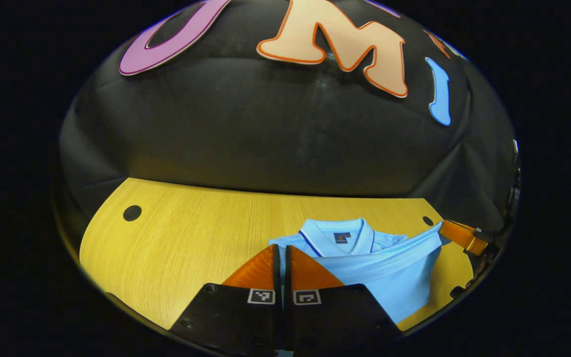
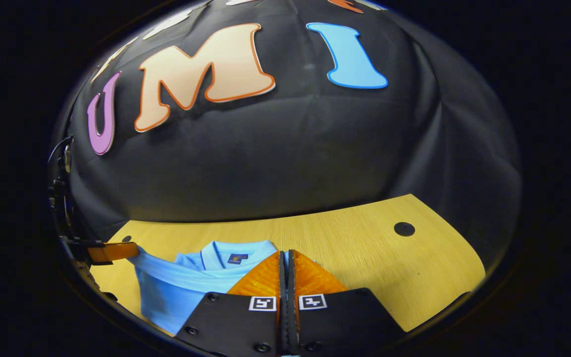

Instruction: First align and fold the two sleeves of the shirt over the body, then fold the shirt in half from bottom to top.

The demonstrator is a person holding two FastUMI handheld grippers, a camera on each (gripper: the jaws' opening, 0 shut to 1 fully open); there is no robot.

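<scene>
A yellow wood-grain table (image 1: 191,233) with round dark holes stands before black cloth walls. One light blue shirt (image 1: 384,272) lies on it, collar toward the wall (a sleeve folded across the body). The left gripper (image 1: 282,263) and the right gripper (image 2: 286,267) each pinch a thin edge of its fabric, fingers nearly together.

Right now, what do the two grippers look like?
Each gripper has a black, flat body with small screws, and two wedge-shaped ribbed fingers that taper to a point. The left gripper and the right gripper each carry two little square black-and-white code markers, one at the base of each finger.
</scene>
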